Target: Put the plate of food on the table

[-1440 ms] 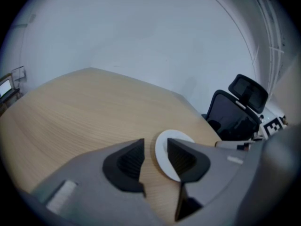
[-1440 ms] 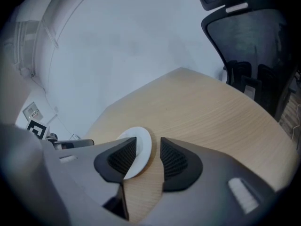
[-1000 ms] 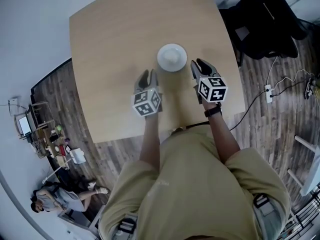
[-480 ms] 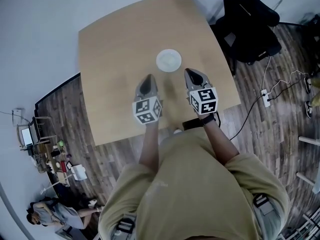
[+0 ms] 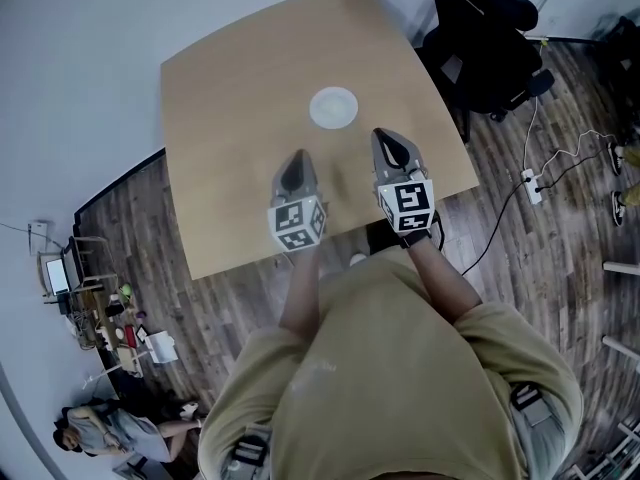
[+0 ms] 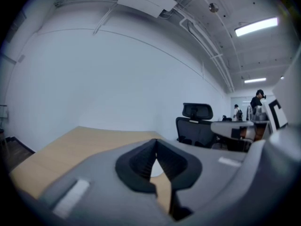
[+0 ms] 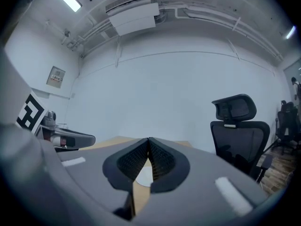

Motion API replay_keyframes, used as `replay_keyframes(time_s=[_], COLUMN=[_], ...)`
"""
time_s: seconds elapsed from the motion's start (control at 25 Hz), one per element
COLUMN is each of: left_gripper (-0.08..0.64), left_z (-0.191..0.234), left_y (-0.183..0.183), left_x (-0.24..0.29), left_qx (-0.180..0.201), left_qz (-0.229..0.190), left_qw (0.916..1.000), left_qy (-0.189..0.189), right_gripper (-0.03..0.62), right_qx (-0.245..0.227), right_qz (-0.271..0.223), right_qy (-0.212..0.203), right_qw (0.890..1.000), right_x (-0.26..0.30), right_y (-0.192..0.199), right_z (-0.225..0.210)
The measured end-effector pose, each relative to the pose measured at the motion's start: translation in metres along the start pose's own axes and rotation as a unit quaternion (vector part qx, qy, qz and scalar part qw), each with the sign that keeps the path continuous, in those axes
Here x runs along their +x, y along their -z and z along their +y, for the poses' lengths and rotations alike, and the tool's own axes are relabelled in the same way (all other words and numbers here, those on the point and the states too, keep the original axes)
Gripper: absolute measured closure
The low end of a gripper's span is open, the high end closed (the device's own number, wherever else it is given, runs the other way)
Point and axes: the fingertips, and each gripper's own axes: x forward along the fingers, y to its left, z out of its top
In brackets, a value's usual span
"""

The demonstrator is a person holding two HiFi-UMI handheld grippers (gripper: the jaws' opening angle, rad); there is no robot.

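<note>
Your left tongs (image 5: 296, 158) are clenched with nothing between them; the left gripper view shows the two dark pads meeting at their tips. Your right tongs (image 5: 386, 140) are clenched and empty too, tips pressed together. Both hover over the near half of the wooden surface (image 5: 225, 108), side by side and apart from each other. The white plate (image 5: 333, 108) sits on the surface beyond them, ahead of the gap between the two tongs and touching neither. What lies on the plate is too small to tell. A black office chair (image 5: 480, 33) stands off the surface's far right corner, on the wood-plank floor (image 5: 540, 238).
</note>
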Motion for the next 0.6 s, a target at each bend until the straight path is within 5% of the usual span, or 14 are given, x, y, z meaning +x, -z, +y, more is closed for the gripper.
replay_keyframes(time_s=[0.6], left_gripper=[0.558], left_z=[-0.01], left_y=[-0.004], left_x=[-0.002], left_qx=[0.026], left_qz=[-0.031], left_qw=[0.9991], left_qy=[-0.009], right_gripper=[0.588], right_qx=[-0.012], right_qz=[0.005], right_qy=[0.012], right_qw=[1.0], right_x=[-0.009], right_y=[0.0], right_z=[-0.018])
